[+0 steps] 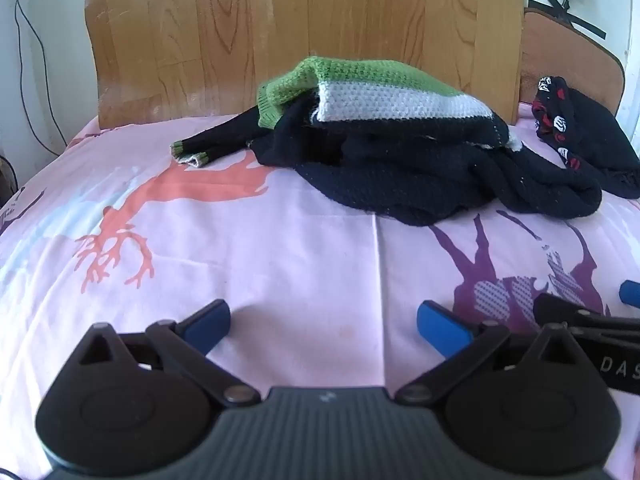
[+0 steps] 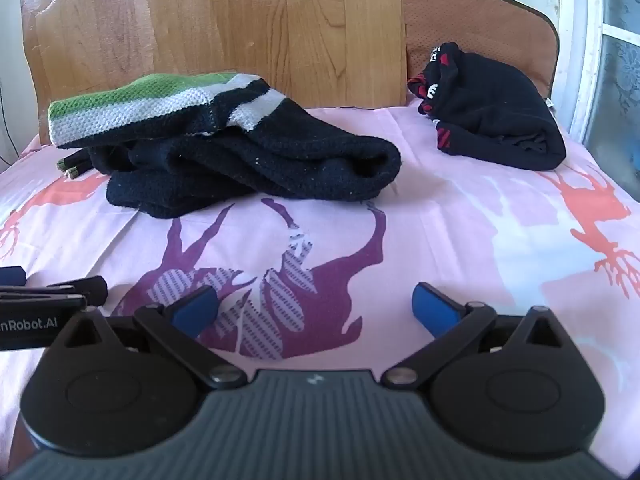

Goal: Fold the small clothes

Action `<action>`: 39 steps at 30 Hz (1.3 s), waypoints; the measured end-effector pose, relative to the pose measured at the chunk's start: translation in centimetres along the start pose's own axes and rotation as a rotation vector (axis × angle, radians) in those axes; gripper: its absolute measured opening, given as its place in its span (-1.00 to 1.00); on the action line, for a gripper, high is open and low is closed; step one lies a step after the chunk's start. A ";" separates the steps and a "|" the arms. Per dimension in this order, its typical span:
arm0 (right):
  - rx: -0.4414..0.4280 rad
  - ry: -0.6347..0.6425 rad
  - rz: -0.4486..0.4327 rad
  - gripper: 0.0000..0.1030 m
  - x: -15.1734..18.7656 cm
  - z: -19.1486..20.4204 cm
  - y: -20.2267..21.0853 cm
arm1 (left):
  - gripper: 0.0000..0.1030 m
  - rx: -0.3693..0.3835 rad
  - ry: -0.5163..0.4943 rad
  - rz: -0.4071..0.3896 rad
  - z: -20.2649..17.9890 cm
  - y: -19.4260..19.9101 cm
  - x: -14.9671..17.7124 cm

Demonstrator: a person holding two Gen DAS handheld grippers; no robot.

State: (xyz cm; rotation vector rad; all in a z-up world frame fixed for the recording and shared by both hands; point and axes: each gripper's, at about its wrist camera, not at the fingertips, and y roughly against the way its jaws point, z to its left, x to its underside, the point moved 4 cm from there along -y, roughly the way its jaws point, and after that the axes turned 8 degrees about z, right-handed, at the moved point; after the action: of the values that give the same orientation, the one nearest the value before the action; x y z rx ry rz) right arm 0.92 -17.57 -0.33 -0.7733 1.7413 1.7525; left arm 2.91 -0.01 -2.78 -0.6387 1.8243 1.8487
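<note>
- Hovering low over the pink bed sheet, the left tool has its blue fingers spread wide apart, with nothing between them.
- The right tool hangs just beside it over a purple deer print, fingers likewise wide apart and empty.
- A crumpled knitted sweater, dark navy with green and white stripes, lies in a heap on the bed ahead of both tools, near the wooden headboard; neither tool touches it.
- One thin sleeve with a green cuff trails out from its left side.
- A second dark garment with red and white patches is bunched up to the right, apart from the sweater.
</note>
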 end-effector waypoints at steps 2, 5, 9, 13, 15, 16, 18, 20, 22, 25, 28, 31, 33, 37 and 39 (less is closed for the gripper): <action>-0.002 0.005 0.001 1.00 0.0 0.0 0.0 | 1.00 0.000 0.003 -0.006 -0.1 0.0 -0.1; -0.012 0.016 0.000 1.00 0.0 0.1 -0.1 | 1.00 -0.002 0.006 -0.020 -0.5 0.2 0.2; -0.029 0.032 -0.006 1.00 0.0 0.4 -0.2 | 1.00 0.004 0.005 -0.024 -0.3 0.3 0.2; -0.049 0.041 -0.013 1.00 0.1 0.0 -0.3 | 1.00 0.009 -0.008 -0.031 -0.1 0.3 0.2; -0.062 0.049 -0.016 1.00 0.1 -0.5 -0.3 | 1.00 0.009 -0.011 -0.034 -0.1 0.4 0.3; -0.063 0.051 -0.017 1.00 0.1 -0.5 -0.3 | 1.00 0.009 -0.011 -0.034 -0.1 0.4 0.3; -0.064 0.055 -0.019 1.00 0.1 -0.5 -0.2 | 1.00 0.009 -0.010 -0.033 -0.1 0.3 0.2; -0.065 0.059 -0.019 1.00 0.1 -0.5 -0.2 | 1.00 0.009 -0.010 -0.034 -0.1 0.3 0.2; -0.066 0.060 -0.020 1.00 0.1 -0.5 -0.2 | 1.00 0.009 -0.011 -0.034 -0.1 0.3 0.2; -0.066 0.061 -0.021 1.00 0.0 -0.5 -0.1 | 1.00 0.009 -0.011 -0.036 -0.1 0.3 0.3; -0.067 0.061 -0.021 1.00 0.0 -0.5 -0.1 | 1.00 0.009 -0.012 -0.038 -0.1 0.3 0.3; -0.067 0.061 -0.020 1.00 0.1 -0.5 -0.1 | 1.00 0.009 -0.011 -0.038 -0.1 0.3 0.3; -0.068 0.060 -0.020 1.00 0.1 -0.5 -0.1 | 1.00 0.009 -0.012 -0.038 -0.1 0.3 0.4; -0.069 0.061 -0.021 1.00 0.1 -0.6 -0.1 | 1.00 0.008 -0.011 -0.039 -0.1 0.3 0.4; -0.071 0.059 -0.021 1.00 0.1 -0.6 -0.1 | 1.00 0.009 -0.012 -0.039 -0.1 0.3 0.4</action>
State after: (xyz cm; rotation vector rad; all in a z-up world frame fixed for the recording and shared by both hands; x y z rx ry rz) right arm 0.96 -18.14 -0.45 -0.8787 1.7106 1.8021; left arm 2.43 -0.09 -2.82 -0.6548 1.7984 1.8146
